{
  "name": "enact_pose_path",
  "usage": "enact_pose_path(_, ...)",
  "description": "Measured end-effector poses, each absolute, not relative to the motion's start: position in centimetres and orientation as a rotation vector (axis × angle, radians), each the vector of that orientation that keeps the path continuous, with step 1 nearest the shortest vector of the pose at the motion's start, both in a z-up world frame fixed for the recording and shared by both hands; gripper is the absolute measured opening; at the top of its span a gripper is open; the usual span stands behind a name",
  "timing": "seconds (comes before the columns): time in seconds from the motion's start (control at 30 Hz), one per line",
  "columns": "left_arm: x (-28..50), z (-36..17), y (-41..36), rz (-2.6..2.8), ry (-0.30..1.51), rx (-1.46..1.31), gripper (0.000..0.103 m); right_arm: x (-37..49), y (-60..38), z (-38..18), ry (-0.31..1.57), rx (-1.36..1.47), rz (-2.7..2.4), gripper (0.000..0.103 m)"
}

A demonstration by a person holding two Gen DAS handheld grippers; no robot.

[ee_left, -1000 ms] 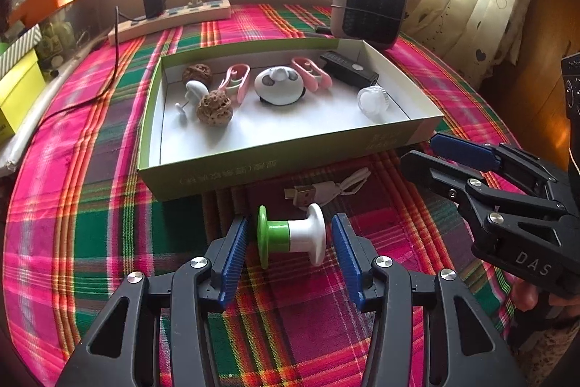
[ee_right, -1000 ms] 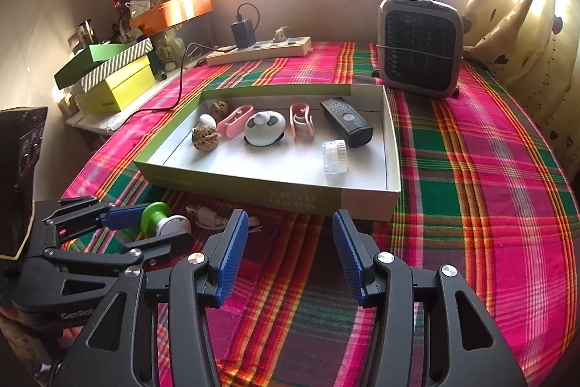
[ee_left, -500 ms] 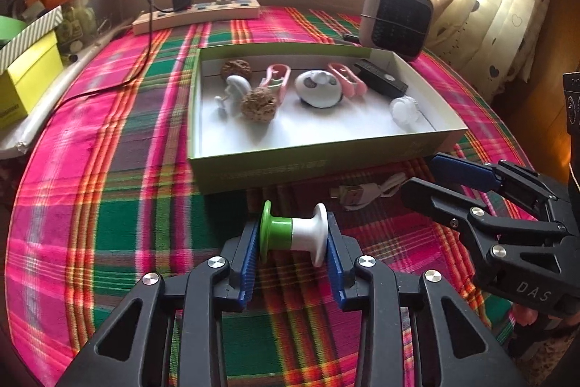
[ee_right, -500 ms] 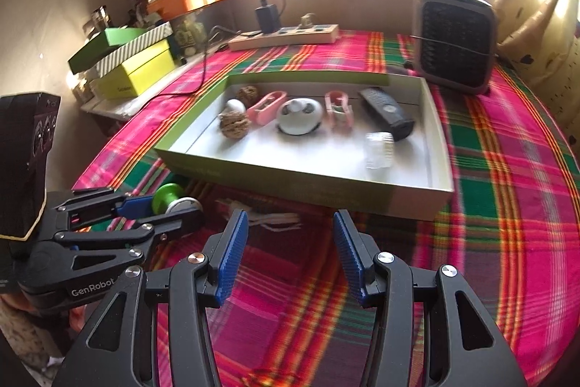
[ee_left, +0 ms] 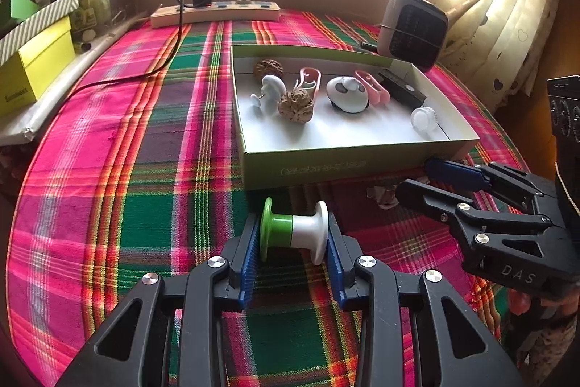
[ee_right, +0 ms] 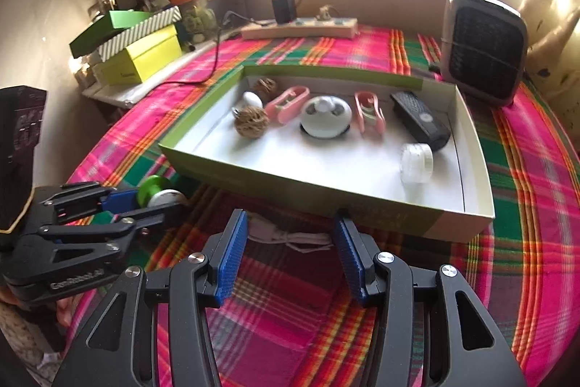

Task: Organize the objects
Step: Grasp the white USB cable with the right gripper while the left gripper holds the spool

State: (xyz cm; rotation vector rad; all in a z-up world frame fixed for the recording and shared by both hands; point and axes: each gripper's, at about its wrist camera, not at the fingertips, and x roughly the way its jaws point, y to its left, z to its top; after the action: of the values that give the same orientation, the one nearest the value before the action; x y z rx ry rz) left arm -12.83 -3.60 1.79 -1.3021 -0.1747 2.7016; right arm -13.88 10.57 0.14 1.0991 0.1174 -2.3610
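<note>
Left wrist view: left gripper (ee_left: 293,234) clamps green-white spool (ee_left: 294,231) by its end flanges, on cloth just before box (ee_left: 326,162). Looks light, stiff, prob. slippery plastic. Right gripper (ee_right: 290,249) half-open, empty.

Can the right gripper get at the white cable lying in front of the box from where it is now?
Probably yes. The right gripper is open, with the white cable on the tablecloth just beyond its fingers. Nothing lies between; the box wall close behind leaves little room.
</note>
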Motion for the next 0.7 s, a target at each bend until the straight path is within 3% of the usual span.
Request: enact_pose_path(0.7,-12.9,1.8,-3.9,2.693,-0.194,-1.292,0.031,-11.0,8.8,-0.3,0.212,1.109,-2.179,0.050)
